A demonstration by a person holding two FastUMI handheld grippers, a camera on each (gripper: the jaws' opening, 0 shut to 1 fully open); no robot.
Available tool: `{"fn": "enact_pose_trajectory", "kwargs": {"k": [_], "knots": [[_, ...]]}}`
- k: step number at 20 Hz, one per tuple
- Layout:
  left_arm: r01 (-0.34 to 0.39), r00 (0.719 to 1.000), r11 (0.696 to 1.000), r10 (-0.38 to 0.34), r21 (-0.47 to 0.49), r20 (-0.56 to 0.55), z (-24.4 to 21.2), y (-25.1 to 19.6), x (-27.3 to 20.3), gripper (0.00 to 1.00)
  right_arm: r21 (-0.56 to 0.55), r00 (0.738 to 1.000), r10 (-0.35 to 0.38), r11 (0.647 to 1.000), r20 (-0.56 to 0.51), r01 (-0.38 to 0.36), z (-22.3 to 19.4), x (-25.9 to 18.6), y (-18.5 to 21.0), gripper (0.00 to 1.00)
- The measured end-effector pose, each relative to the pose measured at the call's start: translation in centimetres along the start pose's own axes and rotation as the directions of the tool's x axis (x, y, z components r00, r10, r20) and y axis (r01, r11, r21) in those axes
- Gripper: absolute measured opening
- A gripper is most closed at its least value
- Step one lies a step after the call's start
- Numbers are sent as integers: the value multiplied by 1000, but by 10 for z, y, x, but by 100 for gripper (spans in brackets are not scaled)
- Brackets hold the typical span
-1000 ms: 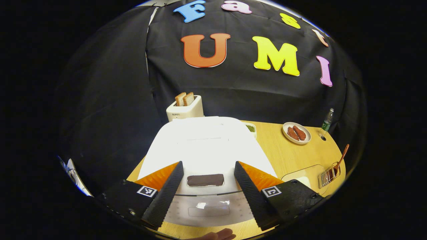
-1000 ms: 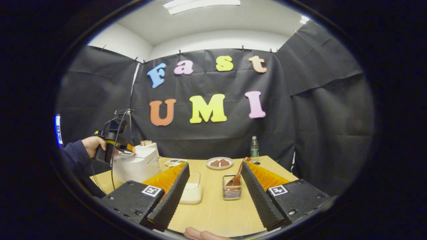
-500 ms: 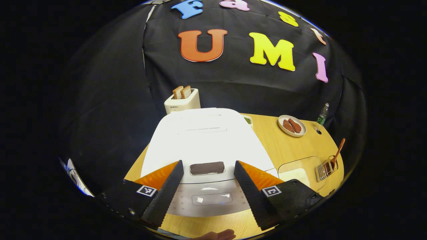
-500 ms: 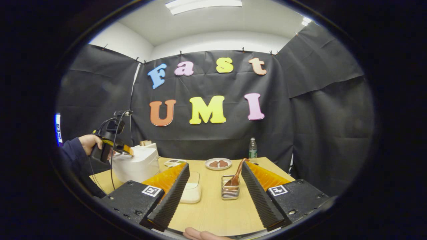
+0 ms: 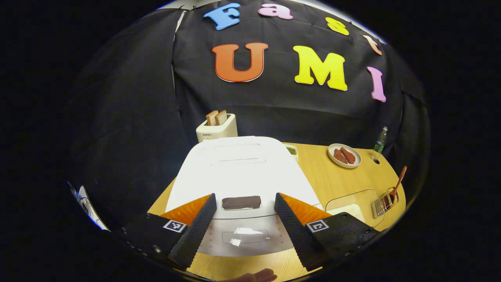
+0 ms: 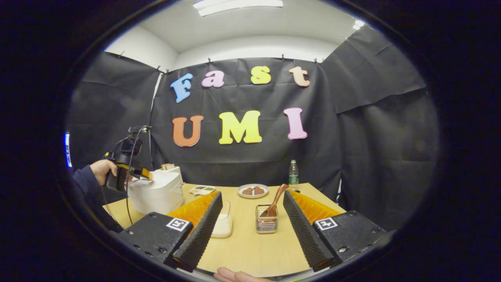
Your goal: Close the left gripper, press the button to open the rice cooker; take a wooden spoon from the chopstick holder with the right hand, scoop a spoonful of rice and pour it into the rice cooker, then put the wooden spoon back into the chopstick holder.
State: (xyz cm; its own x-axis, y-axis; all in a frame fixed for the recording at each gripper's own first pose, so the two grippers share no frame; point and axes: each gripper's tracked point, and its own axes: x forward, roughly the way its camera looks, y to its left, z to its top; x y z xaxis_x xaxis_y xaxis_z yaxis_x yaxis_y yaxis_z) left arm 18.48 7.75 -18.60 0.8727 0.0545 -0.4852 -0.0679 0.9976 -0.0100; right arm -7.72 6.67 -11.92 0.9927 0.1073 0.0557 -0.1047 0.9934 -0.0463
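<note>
While the left hand-held gripper [image 5: 243, 227] hovers spread over the closed white rice cooker [image 5: 240, 172], the right hand-held gripper [image 6: 250, 231] is also spread, holding nothing. One wire chopstick holder [image 6: 267, 224] holds one wooden spoon [image 6: 274, 201]. One clear container [image 6: 223, 225] holds rice. One toaster [image 5: 216, 127] holds two slices; one plate [image 5: 344, 156] on the surface [image 6: 250, 250] holds two brown pieces.
</note>
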Motion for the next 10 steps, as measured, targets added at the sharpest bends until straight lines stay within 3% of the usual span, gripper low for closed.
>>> {"fn": "enact_pose_trajectory", "kwargs": {"k": [5, 10], "knots": [[1, 990, 999, -6, 37, 143, 29, 5, -45, 96, 18, 999, -18, 1000, -27, 19, -8, 8, -9, 100], [12, 956, 999, -23, 40, 294, 58, 5, -109, 96, 33, 999, -27, 999, -37, 29, -5, 11, -9, 100]]}}
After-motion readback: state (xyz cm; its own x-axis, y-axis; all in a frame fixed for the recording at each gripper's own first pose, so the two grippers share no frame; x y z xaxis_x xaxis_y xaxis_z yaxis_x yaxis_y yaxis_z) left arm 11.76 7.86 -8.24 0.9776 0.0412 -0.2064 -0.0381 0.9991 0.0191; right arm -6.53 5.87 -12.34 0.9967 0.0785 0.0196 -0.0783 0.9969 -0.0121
